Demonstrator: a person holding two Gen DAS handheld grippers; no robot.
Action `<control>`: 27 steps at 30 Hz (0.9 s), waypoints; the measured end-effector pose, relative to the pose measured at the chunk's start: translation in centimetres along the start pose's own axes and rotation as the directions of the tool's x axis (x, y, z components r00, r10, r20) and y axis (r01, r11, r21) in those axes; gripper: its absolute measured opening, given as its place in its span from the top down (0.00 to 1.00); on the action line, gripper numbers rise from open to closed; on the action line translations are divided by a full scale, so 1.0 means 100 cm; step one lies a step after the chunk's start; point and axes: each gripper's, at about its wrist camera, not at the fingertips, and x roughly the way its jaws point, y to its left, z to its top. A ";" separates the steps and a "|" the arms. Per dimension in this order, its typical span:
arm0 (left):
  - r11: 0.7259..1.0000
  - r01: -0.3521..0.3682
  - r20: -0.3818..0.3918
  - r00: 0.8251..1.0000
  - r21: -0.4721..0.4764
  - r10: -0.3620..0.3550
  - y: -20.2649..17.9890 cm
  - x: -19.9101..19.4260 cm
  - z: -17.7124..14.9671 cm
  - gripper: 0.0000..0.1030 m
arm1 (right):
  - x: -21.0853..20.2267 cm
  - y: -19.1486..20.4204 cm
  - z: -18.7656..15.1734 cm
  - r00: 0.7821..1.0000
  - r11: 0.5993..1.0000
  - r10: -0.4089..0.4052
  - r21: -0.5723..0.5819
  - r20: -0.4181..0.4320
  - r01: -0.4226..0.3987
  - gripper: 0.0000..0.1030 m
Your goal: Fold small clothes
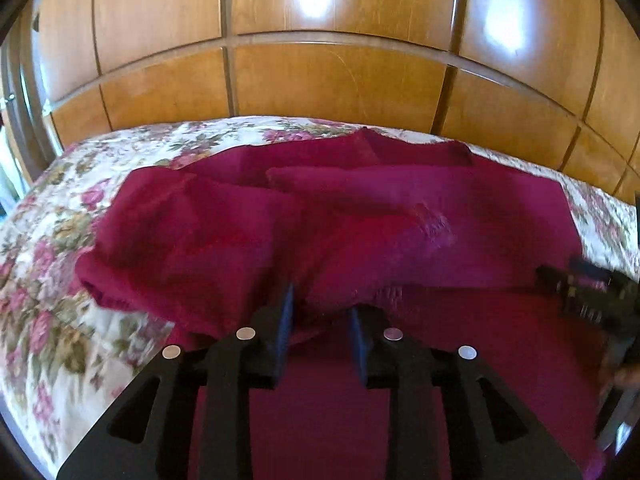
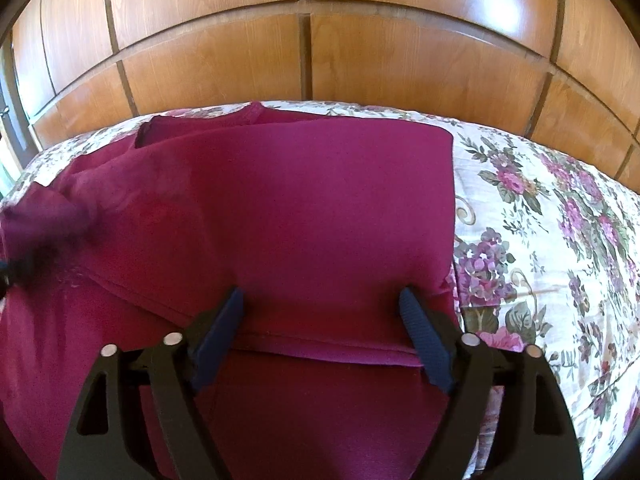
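Wooden wardrobe panels (image 2: 312, 60) fill the whole background on both my feeds, with a floral bedspread (image 2: 540, 240) under everything.

Starting at my left gripper (image 1: 320, 312): its blue pads (image 1: 285, 320) sit only a narrow gap apart. A rumpled edge of the dark red garment (image 1: 320, 220) bunches right at the tips and hangs over that gap, but the feed is blurry there, so I can't tell whether the pads are actually pinching cloth or just sitting under it. More red fabric runs beneath the fingers toward the camera. Past the tips the garment is heaped in loose folds across the bed, with a faint embroidered mark right of centre. At the far right edge I can make out my right gripper (image 1: 592, 292) as a dark blur on the cloth.

On the right wrist feed, the right gripper (image 2: 320, 300) is spread wide, pads (image 2: 420, 332) well apart and gripping nothing. Its fingers straddle a flat folded section of the garment (image 2: 320, 208), and a hemmed edge crosses between them just behind the tips. That folded panel lies smooth, and its right side ends just beside the right finger, with bare bedspread beyond. Off to the left the fabric turns rumpled, and the left gripper (image 2: 24, 256) shows as a dark smear.
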 end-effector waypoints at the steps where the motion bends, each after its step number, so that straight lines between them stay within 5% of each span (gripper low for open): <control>1: 1.000 -0.002 0.007 1.000 0.001 0.002 0.002 -0.006 -0.008 0.76 | -0.006 0.001 0.003 1.000 1.000 0.000 0.004 0.017 0.000 0.17; 3: 1.000 -0.011 0.007 1.000 -0.002 0.011 0.006 -0.015 -0.018 0.76 | -0.024 0.007 0.008 0.996 0.997 0.065 0.034 0.060 -0.067 0.18; 6: 0.999 -0.017 0.004 1.000 -0.032 0.017 0.011 -0.023 -0.031 0.76 | -0.041 0.026 0.018 0.961 0.959 0.266 0.083 0.073 -0.271 0.22; 8: 0.999 -0.017 0.005 1.000 -0.042 0.017 0.013 -0.026 -0.038 0.76 | -0.034 0.045 0.021 0.907 0.898 0.420 0.134 0.020 -0.419 0.30; 11: 0.999 -0.014 0.013 1.000 -0.036 0.014 0.014 -0.028 -0.043 0.75 | -0.016 0.078 0.015 0.837 0.832 0.542 0.191 -0.082 -0.520 0.36; 13: 1.000 0.005 0.022 1.000 -0.027 -0.005 0.012 -0.029 -0.045 0.57 | -0.005 0.093 0.007 0.797 0.799 0.590 0.240 -0.128 -0.552 0.36; 15: 1.000 0.009 0.031 0.999 0.001 -0.009 0.009 -0.031 -0.049 0.49 | 0.004 0.100 -0.003 0.743 0.740 0.654 0.323 -0.142 -0.590 0.36; 17: 0.999 0.017 0.035 0.999 0.028 -0.018 0.005 -0.034 -0.054 0.40 | 0.009 0.109 -0.013 0.715 0.708 0.683 0.372 -0.145 -0.600 0.35; 18: 0.999 0.022 0.038 0.999 0.035 -0.023 0.003 -0.036 -0.058 0.39 | 0.010 0.113 -0.017 0.716 0.712 0.680 0.374 -0.155 -0.594 0.35; 20: 0.999 0.024 0.029 0.999 0.033 -0.025 0.002 -0.037 -0.064 0.39 | 0.011 0.124 -0.021 0.752 0.755 0.637 0.331 -0.167 -0.566 0.37; 22: 1.000 0.028 0.018 0.999 0.000 -0.028 0.008 -0.038 -0.071 0.39 | 0.012 0.130 -0.020 0.780 0.787 0.602 0.293 -0.174 -0.542 0.58; 24: 0.999 0.033 0.013 0.999 -0.032 -0.033 0.014 -0.040 -0.078 0.39 | 0.013 0.131 -0.018 0.786 0.799 0.590 0.269 -0.185 -0.537 0.92; 27: 0.998 0.039 0.010 0.999 -0.044 -0.039 0.017 -0.043 -0.079 0.38 | -0.015 0.121 0.001 0.825 0.827 0.554 0.185 -0.110 -0.531 0.93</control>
